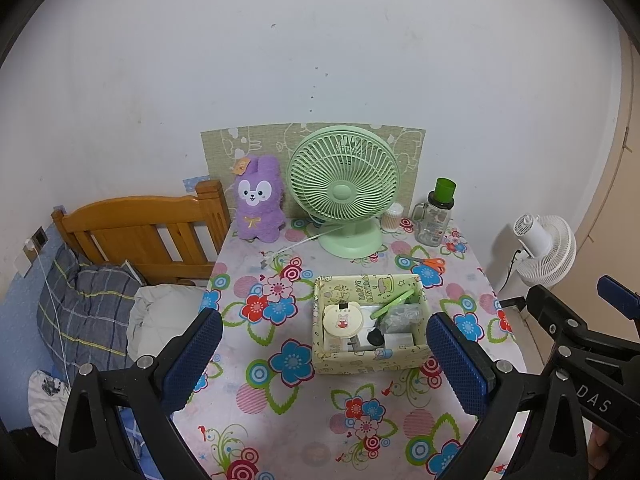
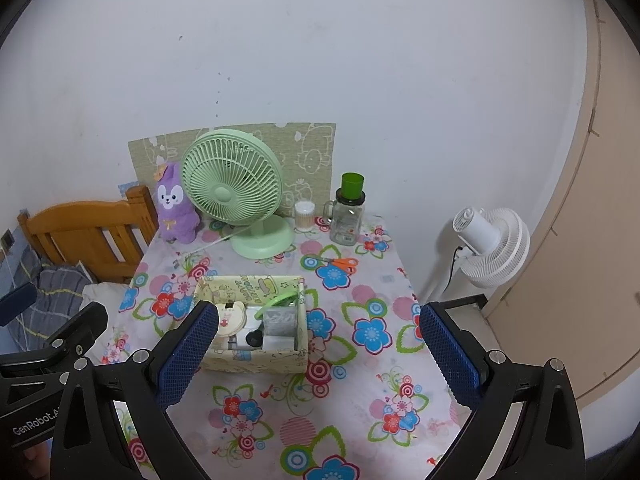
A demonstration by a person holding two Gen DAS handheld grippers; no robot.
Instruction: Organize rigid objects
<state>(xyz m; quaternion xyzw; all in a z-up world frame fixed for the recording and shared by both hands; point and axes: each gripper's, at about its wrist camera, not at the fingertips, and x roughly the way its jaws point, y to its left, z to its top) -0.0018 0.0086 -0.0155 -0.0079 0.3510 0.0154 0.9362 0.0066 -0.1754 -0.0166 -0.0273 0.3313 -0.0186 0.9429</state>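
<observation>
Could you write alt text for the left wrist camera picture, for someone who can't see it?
An open left gripper hovers over a flowered table, its blue fingers either side of a patterned box full of small items. Behind stand a green fan, a purple plush rabbit, a glass jar and orange-handled scissors.

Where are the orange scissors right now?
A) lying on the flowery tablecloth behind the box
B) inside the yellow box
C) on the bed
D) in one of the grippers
A: the orange scissors lie flat on the flowery tablecloth, between the yellow box and the glass jar, touching neither, and both grippers are open and empty.
</observation>
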